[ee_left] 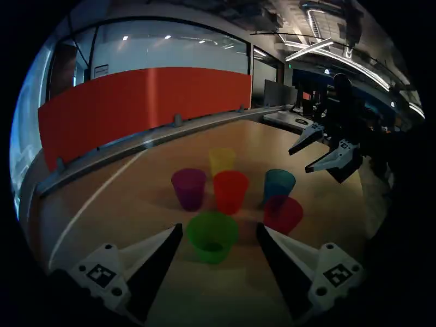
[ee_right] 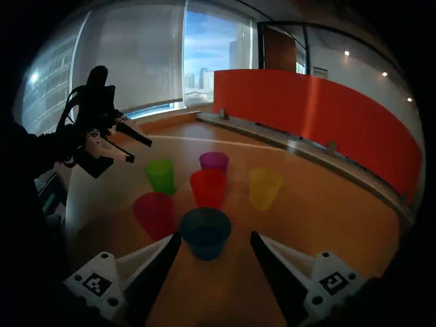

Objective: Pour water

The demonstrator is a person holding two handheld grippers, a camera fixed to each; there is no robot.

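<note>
Six translucent plastic cups stand upright in a cluster on the wooden table. In the left gripper view the green cup is nearest, just ahead of and between the tips of my open left gripper, whose fingers do not press on it. Behind it stand the purple cup, orange-red cup, yellow cup, teal cup and crimson cup. In the right gripper view the teal cup sits between the tips of my open right gripper. Whether any cup holds water I cannot tell.
The right gripper hovers open beyond the cups on the right; the left gripper hangs open at the left, held by a dark-sleeved arm. A red partition runs along the table's far edge. Windows lie behind.
</note>
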